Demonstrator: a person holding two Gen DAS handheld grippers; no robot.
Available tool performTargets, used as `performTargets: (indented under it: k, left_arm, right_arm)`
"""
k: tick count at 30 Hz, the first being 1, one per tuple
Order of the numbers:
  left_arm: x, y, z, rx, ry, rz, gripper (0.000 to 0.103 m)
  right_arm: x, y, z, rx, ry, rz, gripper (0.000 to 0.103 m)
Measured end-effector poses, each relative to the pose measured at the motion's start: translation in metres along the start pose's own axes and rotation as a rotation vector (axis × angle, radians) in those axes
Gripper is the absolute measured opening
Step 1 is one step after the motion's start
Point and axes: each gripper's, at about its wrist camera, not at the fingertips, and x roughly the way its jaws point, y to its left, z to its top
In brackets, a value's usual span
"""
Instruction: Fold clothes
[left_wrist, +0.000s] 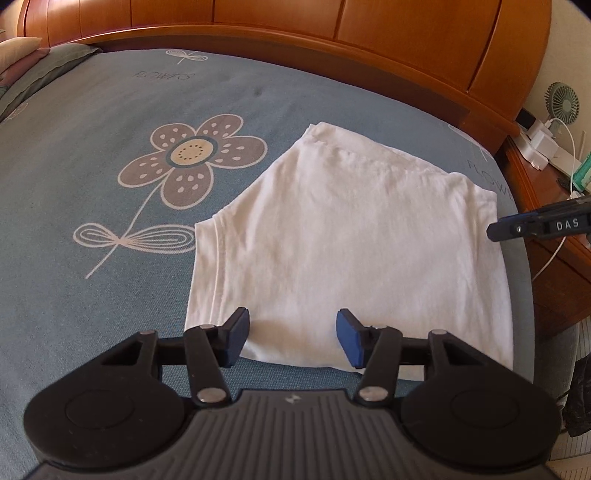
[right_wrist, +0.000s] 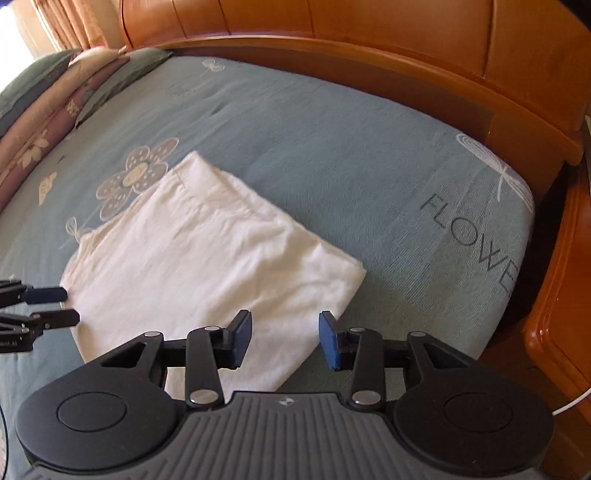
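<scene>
Nearest the lens in the left wrist view, the left gripper (left_wrist: 291, 338) hangs with its blue pads spread and nothing between them — they hover over the near edge of the white garment (left_wrist: 351, 236) without pressing on it. Going left to right across that view: the blue bedsheet (left_wrist: 74, 177) with its printed flower (left_wrist: 192, 158), then the garment lying flat near the right-hand side of the bed, then one black finger of the right gripper (left_wrist: 539, 225) poking in just off the cloth's right edge, with a wooden nightstand (left_wrist: 546, 192) beyond.

In the right wrist view the right gripper (right_wrist: 285, 339) is likewise spread and empty, poised over the garment's near corner, its pads not touching the cloth; the left gripper's two fingers (right_wrist: 48, 295) show at the far left, apart, beside the cloth's left edge.

As for progress, the garment already looks folded down to a compact, layered rectangle — a hemmed sleeve edge shows at its left side, the right edge is doubled over. Both claws have let go, so this fold seems finished. What may remain is one more halving, or a tidy-up of the slightly skewed far corner; no other clothes are visible
</scene>
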Motion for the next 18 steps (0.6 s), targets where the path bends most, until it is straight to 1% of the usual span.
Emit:
performTargets:
  k: [1,3,5,7,8,10,11,12,13,15,16,17,18]
  left_arm:
    - [-0.003,0.001,0.001,-0.003,-0.008,-0.005,0.053]
    - [-0.007,0.004,0.003,-0.004,-0.014,-0.020,0.055]
    - [-0.003,0.005,0.003,-0.013,0.002,-0.020,0.057]
    - [0.004,0.007,0.003,-0.029,0.026,-0.009,0.057]
    - [0.002,0.008,0.003,-0.040,0.010,0.011,0.055]
    - [-0.002,0.010,0.004,-0.062,-0.022,0.046,0.054]
    - [-0.006,0.012,0.004,-0.075,-0.047,0.027,0.055]
    - [-0.008,0.013,0.005,-0.084,-0.053,-0.003,0.056]
    - [-0.005,0.012,0.005,-0.076,-0.040,-0.013,0.060]
    - [0.001,0.010,0.005,-0.060,-0.012,-0.029,0.061]
    - [0.005,0.010,0.004,-0.056,0.013,0.008,0.060]
    - [0.008,0.010,0.003,-0.053,0.033,0.044,0.056]
    - [0.003,0.013,0.002,-0.065,0.015,0.059,0.056]
  right_arm:
    - [-0.002,0.000,0.005,-0.006,-0.020,0.014,0.045]
    - [0.005,0.004,0.013,-0.067,-0.020,-0.009,0.056]
    - [0.020,0.001,0.019,-0.096,0.001,-0.048,0.056]
    - [0.020,-0.002,0.028,-0.065,-0.024,-0.081,0.056]
    - [0.020,-0.002,0.032,-0.049,-0.037,-0.093,0.056]
    - [0.009,0.004,0.037,-0.027,-0.064,-0.026,0.056]
    - [0.006,0.011,0.037,-0.039,-0.067,-0.005,0.056]
    - [0.007,0.019,0.035,-0.066,-0.059,0.002,0.057]
    - [0.008,0.028,0.034,-0.092,-0.050,0.009,0.058]
    - [0.015,0.042,0.031,-0.132,-0.026,0.021,0.058]
    - [0.018,0.048,0.031,-0.146,-0.020,0.019,0.058]
    - [0.020,0.054,0.032,-0.153,-0.019,0.027,0.058]
    - [0.020,0.060,0.036,-0.159,-0.029,0.040,0.058]
